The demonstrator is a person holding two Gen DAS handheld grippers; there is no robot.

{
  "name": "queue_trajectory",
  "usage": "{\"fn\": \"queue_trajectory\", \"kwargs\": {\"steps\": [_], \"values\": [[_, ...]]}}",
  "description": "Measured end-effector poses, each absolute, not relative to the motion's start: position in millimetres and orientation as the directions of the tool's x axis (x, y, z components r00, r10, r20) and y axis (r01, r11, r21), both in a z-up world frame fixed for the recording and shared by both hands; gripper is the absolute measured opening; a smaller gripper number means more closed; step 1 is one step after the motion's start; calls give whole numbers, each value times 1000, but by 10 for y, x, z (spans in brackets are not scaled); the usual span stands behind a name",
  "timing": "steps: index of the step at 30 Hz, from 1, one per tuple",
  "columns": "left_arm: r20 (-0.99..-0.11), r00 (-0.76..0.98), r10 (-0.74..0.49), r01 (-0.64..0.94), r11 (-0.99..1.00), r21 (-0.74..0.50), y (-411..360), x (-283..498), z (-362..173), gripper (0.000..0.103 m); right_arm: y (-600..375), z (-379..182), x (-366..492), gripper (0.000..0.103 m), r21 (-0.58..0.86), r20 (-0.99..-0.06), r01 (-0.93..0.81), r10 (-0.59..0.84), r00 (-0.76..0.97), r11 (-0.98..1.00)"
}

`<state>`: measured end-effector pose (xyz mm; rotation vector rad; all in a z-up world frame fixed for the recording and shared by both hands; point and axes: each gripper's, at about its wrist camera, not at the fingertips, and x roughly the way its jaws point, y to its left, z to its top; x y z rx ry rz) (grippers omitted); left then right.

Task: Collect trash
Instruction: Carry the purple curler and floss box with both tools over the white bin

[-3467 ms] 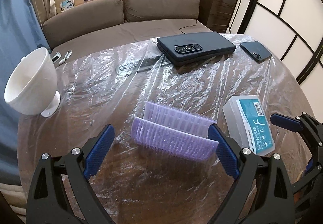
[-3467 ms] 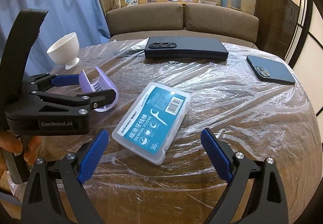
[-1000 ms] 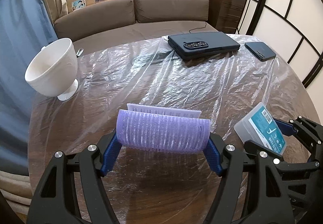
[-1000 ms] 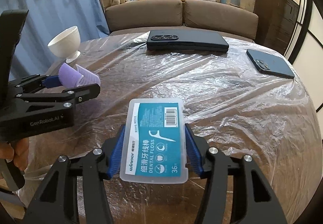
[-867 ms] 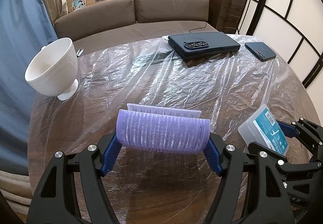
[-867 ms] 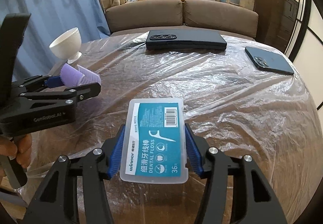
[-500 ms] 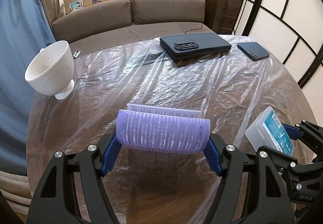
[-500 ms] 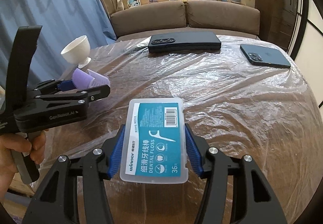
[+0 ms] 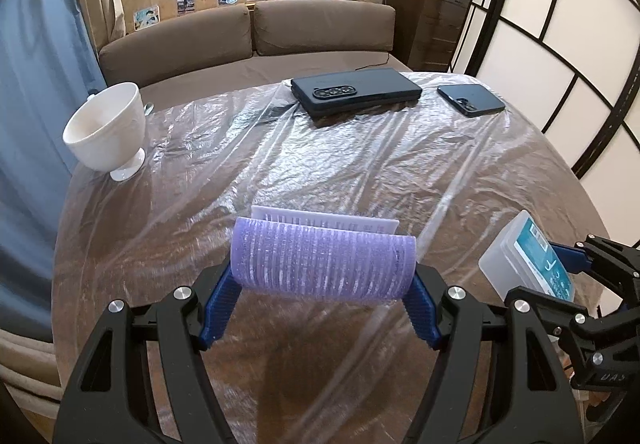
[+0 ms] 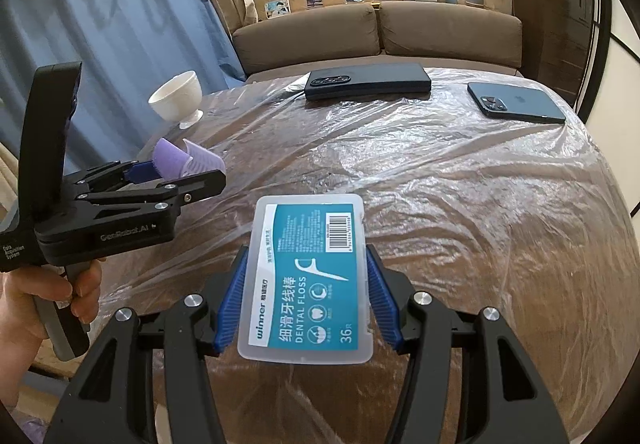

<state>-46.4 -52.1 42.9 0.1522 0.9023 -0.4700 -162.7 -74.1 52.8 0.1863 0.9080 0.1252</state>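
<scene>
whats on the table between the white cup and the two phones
Only bare crinkled plastic sheet; nothing lies between the white cup and the phones, seen in both wrist views.

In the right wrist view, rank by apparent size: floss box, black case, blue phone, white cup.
1. floss box, largest, though nearest the camera
2. black case
3. blue phone
4. white cup, smallest, though it looks close to the phone

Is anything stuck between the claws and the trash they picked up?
No. The left claw squeezes the purple hair roller directly, and the right claw squeezes the dental floss box directly. Where the trash has to go does not show in either view.
</scene>
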Motion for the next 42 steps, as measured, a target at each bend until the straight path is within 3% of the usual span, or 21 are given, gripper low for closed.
{"fn": "queue_trajectory", "kwargs": {"steps": [42], "values": [[-811,495,-310,426,901,-85,-487,-2189,498,72,-821,618,-3039,55,284,-775,-176,334,536,942]]}}
